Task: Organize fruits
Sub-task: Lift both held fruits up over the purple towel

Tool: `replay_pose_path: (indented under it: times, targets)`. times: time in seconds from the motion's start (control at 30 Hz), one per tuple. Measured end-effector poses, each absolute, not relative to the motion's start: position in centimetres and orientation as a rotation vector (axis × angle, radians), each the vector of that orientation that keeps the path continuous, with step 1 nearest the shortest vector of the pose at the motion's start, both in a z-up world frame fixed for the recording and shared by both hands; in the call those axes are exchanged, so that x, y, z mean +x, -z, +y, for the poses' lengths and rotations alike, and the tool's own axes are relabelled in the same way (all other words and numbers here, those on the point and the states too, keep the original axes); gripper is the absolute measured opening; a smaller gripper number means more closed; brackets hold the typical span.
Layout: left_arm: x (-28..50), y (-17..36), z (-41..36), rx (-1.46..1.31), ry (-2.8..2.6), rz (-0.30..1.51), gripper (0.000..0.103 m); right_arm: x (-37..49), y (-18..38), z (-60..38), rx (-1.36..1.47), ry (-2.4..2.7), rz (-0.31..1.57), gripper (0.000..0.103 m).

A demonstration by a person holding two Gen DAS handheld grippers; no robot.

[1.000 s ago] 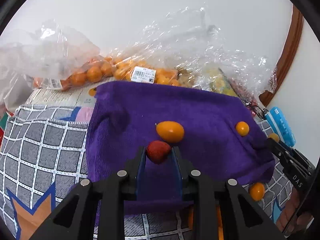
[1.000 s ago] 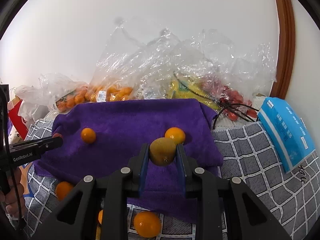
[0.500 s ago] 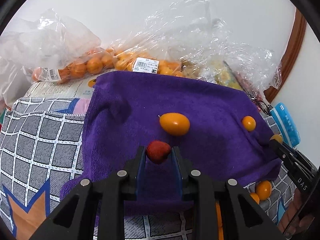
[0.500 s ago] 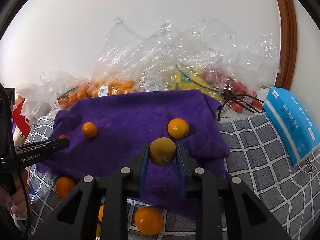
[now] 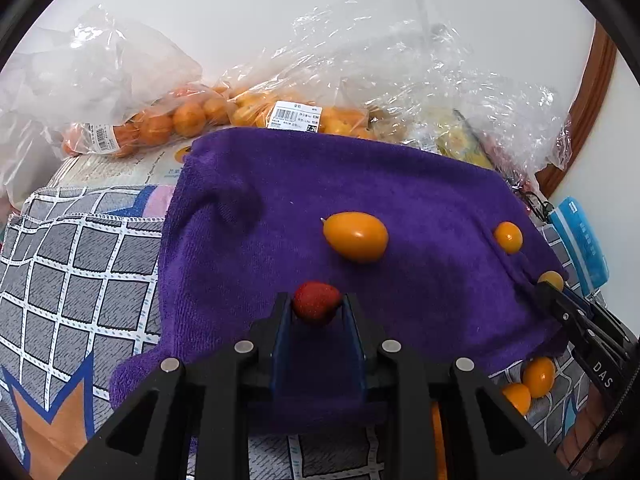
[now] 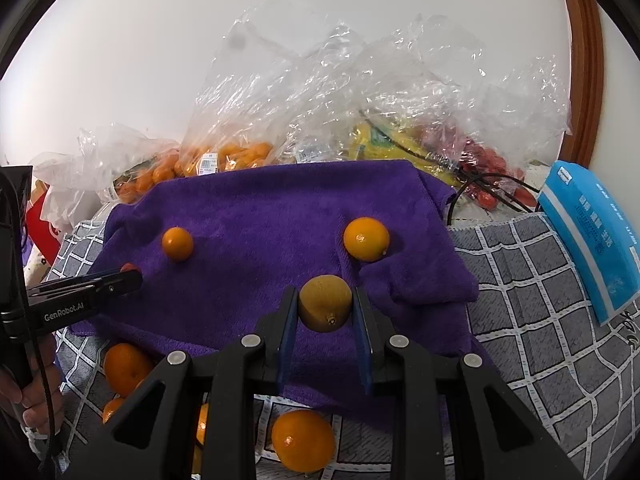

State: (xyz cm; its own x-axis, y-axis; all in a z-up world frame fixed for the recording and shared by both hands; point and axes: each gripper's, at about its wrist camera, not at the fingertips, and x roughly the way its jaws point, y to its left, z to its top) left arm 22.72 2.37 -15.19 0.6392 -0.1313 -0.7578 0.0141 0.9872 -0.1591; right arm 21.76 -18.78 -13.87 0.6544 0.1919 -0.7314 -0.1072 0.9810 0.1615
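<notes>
Presently, two fruits are held above a purple terry towel [image 5: 400, 184] spread over a grey checked quilt [image 6: 540, 280]. The left gripper [image 5: 317, 308] is pinched on a small red strawberry-like fruit [image 5: 316, 301], held between the blue pads over the near edge of the towel, left of its middle. The right gripper [image 6: 325, 308] is clamped on a dull yellow-green round citrus fruit [image 6: 325, 303], held over the near edge towards the right corner of the towel.

On the towel are noted an oval orange fruit [image 5: 356, 236] near the middle and a small round orange fruit [image 6: 366, 239] towards the right edge. Further oranges [image 6: 303, 440] lie off the towel on the quilt, beyond its near edge. Clear plastic bags of oranges [image 5: 176, 120] are stacked along the far edge.

The step in hand is judged to be placement of both held fruits on the towel. It is recommended that each fruit be lowered until it is seated in the pile before the pads are parted, since round fruit is likely to roll on the creased cloth. Light pressure is advised on the soft red fruit. Clear space should be kept from the fruits already laid, and the two grippers kept well apart.
</notes>
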Motion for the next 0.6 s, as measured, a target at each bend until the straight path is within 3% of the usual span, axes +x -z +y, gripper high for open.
replay_pose_path:
  times: [0.6]
  targets:
    - [22.91, 15.55, 2.17, -0.14, 0.105, 0.892, 0.027, 21.72, 14.37, -18.43, 0.092, -0.172, 0.86, 0.03]
